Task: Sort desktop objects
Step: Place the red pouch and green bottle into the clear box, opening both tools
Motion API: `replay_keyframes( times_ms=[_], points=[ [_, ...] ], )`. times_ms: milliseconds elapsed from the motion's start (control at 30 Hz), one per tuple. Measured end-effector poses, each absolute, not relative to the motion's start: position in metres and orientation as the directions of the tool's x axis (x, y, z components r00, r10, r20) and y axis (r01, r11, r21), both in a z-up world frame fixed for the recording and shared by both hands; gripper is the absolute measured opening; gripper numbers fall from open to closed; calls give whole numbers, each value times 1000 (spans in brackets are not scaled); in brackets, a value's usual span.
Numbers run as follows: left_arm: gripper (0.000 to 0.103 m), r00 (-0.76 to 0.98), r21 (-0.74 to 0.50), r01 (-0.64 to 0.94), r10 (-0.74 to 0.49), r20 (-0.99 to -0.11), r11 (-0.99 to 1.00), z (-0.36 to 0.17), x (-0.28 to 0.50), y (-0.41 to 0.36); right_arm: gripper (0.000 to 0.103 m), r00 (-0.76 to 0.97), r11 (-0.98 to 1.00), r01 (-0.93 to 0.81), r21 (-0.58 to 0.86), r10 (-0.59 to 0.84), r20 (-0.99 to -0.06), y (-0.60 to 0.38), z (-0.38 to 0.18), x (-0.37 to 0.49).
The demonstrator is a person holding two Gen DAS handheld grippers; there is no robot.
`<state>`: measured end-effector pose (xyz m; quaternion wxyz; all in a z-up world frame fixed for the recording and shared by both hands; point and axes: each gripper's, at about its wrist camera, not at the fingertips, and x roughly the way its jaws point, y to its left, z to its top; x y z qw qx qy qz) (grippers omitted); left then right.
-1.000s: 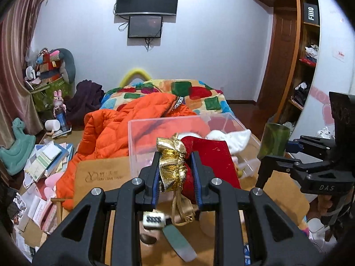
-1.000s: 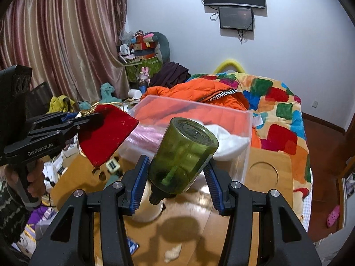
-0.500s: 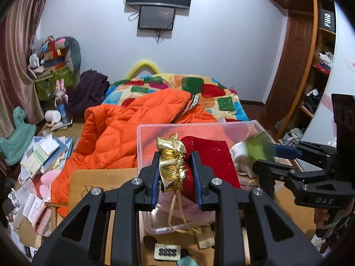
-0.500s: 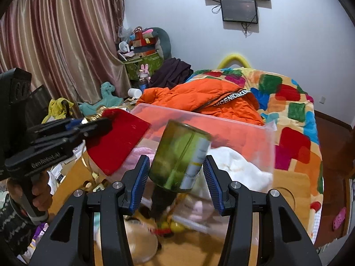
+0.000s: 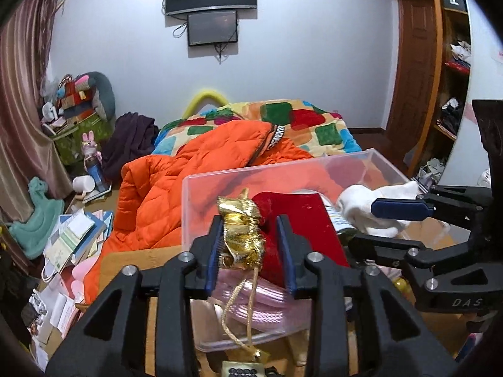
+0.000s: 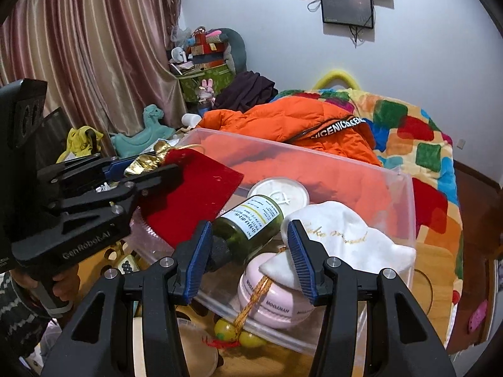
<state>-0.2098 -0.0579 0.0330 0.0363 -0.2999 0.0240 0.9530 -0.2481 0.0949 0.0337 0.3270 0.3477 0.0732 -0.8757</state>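
Our left gripper (image 5: 251, 248) clamps the red pouch (image 5: 301, 220) by its gold neck above the clear bin's (image 6: 405, 207) left edge. Our right gripper (image 6: 248, 260), jaws wide and empty, hangs over the green bottle (image 6: 248, 226) lying inside, its long axis running cap-first toward us.

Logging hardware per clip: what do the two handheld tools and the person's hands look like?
Both are black plastic with blue ribbed pads and silver screws. The left tool reads "GenRobot.AI", the right tool "DAS". The left hand is bare, below a dark patterned knit sleeve.
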Motion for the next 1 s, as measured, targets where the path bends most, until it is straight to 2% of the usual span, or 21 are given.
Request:
replay_keyframes(
  times_ms=[133, 267, 333, 400, 567, 633, 833, 1000],
  points=[
    [52, -823, 30, -89, 57, -566, -996, 36, -206, -53, 47, -578, -783, 620, 49, -499, -645, 97, 39, -234],
    [54, -825, 37, -92, 55, -563, -995, 41, -202, -52, 47, -597, -791, 612, 24, -481, -642, 98, 46, -224],
    [58, -834, 37, -92, 57, -549, -995, 48, -196, -52, 53, -609, -800, 600, 19, -472, -637, 103, 50, -220],
    [72, -847, 32, -92, 61, -528, -995, 57, -187, -53, 60, -624, -812, 584, 23, -466, -627, 108, 54, -216],
    [79, -869, 45, -94, 60, -490, -995, 73, -166, -50, 63, -649, -832, 554, 32, -455, -610, 124, 62, -205],
    [88, -876, 46, -85, 53, -480, -995, 77, -157, -51, 74, -644, -838, 544, 50, -455, -616, 130, 63, -202],
    [92, -888, 54, -65, 33, -460, -996, 79, -133, -58, 77, -645, -858, 500, 120, -461, -609, 153, 62, -188],
    [93, -882, 64, -47, 11, -471, -997, 71, -119, -69, 77, -650, -883, 450, 136, -428, -628, 169, 49, -179]
  ],
)
